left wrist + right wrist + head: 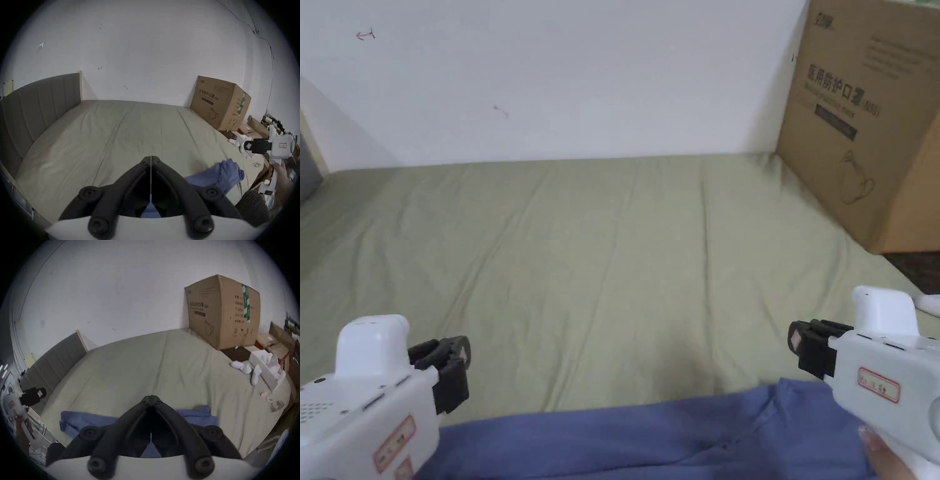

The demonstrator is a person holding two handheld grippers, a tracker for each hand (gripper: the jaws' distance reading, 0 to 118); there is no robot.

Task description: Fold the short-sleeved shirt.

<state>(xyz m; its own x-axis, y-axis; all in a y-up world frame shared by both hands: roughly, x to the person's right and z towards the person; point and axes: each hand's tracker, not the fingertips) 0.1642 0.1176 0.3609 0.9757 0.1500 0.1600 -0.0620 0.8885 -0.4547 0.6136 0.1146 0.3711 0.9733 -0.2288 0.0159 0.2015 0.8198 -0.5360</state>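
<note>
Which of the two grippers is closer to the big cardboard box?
The right gripper. It hangs over the bed's right side, where the cardboard box stands; the left gripper is across the blue shirt.

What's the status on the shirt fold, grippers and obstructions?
Left gripper shut, empty, above bed. Right gripper shut, empty. Shirt bunched at near edge, not held. Box at far right, off the shirt.
</note>
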